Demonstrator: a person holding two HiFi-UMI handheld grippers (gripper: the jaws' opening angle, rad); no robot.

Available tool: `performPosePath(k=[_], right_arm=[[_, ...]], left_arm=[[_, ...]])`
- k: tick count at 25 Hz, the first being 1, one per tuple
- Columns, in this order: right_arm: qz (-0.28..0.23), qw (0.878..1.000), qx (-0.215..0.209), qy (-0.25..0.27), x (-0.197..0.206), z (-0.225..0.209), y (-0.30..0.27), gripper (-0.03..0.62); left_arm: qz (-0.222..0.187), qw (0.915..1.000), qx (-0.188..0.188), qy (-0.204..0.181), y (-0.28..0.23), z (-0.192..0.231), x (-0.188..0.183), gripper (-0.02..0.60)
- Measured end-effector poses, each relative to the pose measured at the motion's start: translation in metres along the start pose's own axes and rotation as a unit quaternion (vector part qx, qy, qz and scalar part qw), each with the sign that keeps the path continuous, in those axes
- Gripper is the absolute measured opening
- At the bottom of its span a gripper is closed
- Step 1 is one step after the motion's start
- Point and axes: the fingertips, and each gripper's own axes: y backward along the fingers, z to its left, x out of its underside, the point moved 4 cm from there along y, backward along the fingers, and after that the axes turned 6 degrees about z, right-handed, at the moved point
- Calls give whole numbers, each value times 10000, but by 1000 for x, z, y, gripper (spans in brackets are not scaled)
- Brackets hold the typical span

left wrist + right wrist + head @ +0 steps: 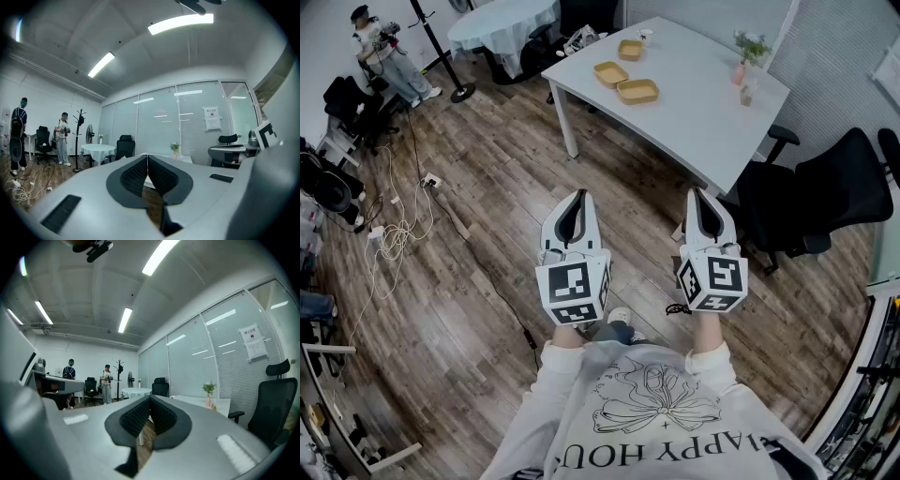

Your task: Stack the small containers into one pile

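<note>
Three small tan containers stand apart on the white table (703, 103): one at the back (630, 49), one to its left (611, 73), one nearest me (637, 91). My left gripper (575, 199) and right gripper (704, 197) are held side by side over the wooden floor, well short of the table. Both are shut with nothing between the jaws. In the left gripper view the jaw tips (147, 157) meet, with the table edge just beyond. In the right gripper view the jaw tips (150, 398) also meet.
A small plant in a pink vase (741, 64) stands on the table's right part. A black office chair (811, 202) is to the right. A round table with a cloth (502, 23), a coat stand (450, 66), floor cables (398, 234) and a person (384, 52) are at the left.
</note>
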Motion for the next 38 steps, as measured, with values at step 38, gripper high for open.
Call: performPosePath(k=[38], right_arm=[[292, 9994, -165, -86, 22, -12, -129, 11]], left_arm=[[256, 9995, -140, 127, -117, 49, 8, 8]])
